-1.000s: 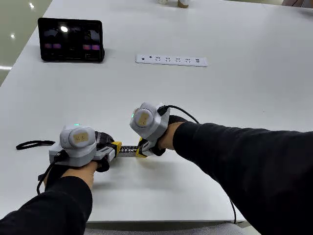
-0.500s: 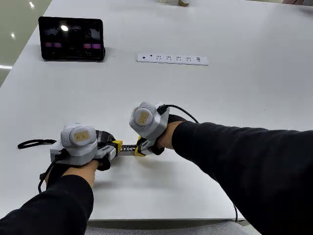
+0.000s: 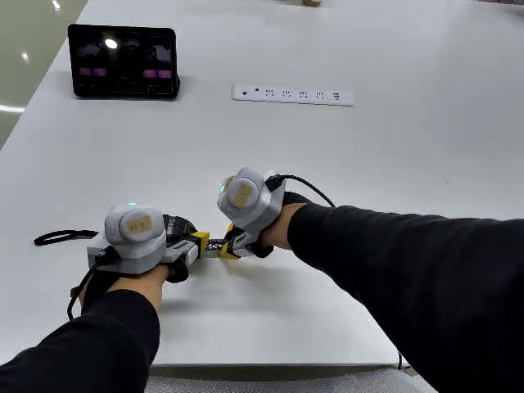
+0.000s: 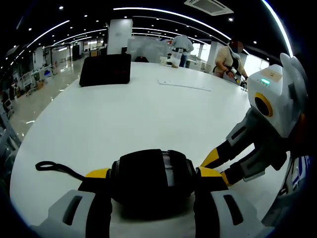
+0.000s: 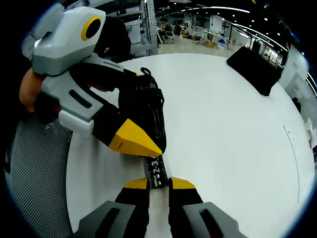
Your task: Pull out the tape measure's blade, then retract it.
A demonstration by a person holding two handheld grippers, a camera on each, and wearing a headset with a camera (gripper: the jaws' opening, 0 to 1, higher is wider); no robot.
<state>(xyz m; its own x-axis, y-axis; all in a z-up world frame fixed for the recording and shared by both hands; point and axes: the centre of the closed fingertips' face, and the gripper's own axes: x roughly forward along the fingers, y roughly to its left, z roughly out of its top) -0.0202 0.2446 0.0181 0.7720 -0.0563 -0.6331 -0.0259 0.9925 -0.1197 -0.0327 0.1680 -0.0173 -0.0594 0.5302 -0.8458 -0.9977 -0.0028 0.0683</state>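
A black tape measure case (image 4: 151, 178) sits on the white table with my left gripper (image 4: 151, 184) shut on it, its yellow-tipped jaws pressing both sides. In the head view the case (image 3: 177, 228) lies at the front left with my left gripper (image 3: 187, 250) around it. A short stretch of blade (image 5: 156, 173) with black markings runs out of the case (image 5: 146, 111). My right gripper (image 5: 158, 184) is shut on the blade's end, very close to the case. In the head view my right gripper (image 3: 226, 246) is just right of the left one.
A dark tablet (image 3: 123, 61) stands at the back left and a white power strip (image 3: 293, 94) lies at the back middle. The case's black wrist strap (image 3: 61, 237) trails left on the white table (image 3: 393, 155). The table's front edge is close below both hands.
My right gripper has moved left toward the case with the blade end in it. The visible blade has grown shorter. The left gripper has stayed put.
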